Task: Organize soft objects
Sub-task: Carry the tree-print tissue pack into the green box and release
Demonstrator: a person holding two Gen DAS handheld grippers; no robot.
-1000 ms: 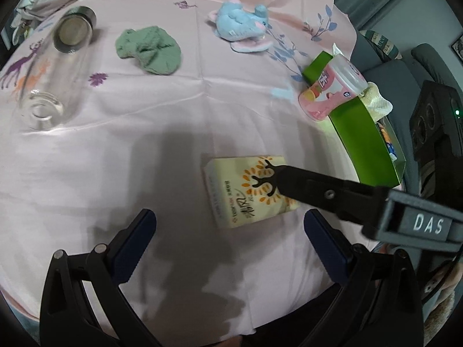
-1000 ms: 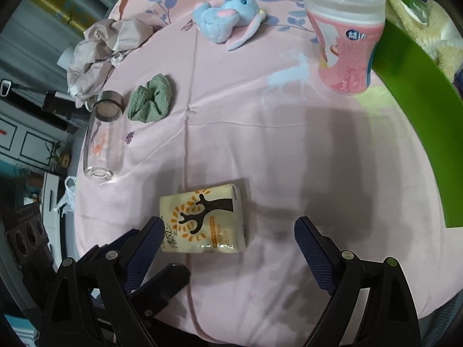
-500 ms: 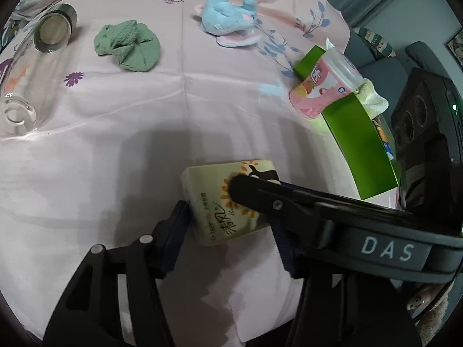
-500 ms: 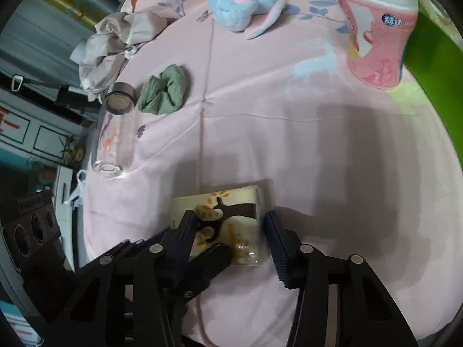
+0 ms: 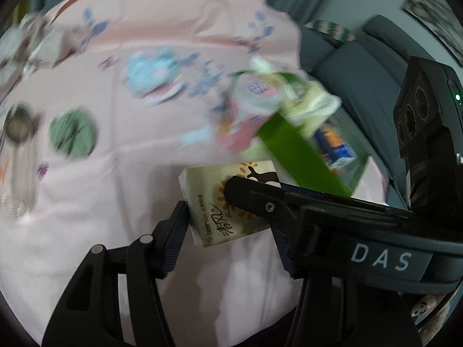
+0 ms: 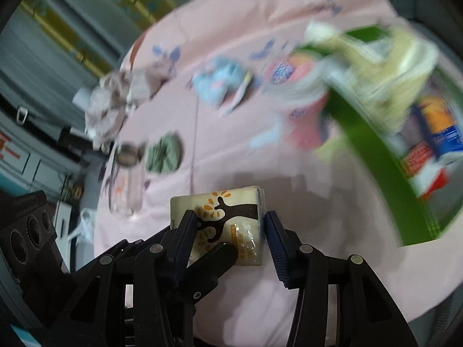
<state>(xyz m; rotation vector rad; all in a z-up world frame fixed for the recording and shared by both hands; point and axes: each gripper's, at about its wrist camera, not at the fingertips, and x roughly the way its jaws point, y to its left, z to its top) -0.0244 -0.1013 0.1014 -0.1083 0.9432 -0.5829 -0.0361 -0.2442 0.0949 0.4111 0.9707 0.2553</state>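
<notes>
1. Left wrist view: tissue pack (image 5: 228, 202) sat between the left gripper (image 5: 230, 228) jaws, above the pink-clothed desk (image 5: 121, 179).
2. Both pairs of jaws stood half closed, pressing the pack; the right gripper (image 6: 228, 231) clamped it crosswise.
3. Pack's long axis ran along the right gripper's fingers, toward the green box (image 6: 373, 156).

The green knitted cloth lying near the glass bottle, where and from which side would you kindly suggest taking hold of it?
Grip the green cloth across its bunched middle, coming down from above. It lies in a low crumpled heap on the pink tablecloth, so raised folds offer something to pinch. Approach from the side away from the glass bottle, which lies close beside it. The frames are blurred, so individual folds cannot be picked out.
</notes>
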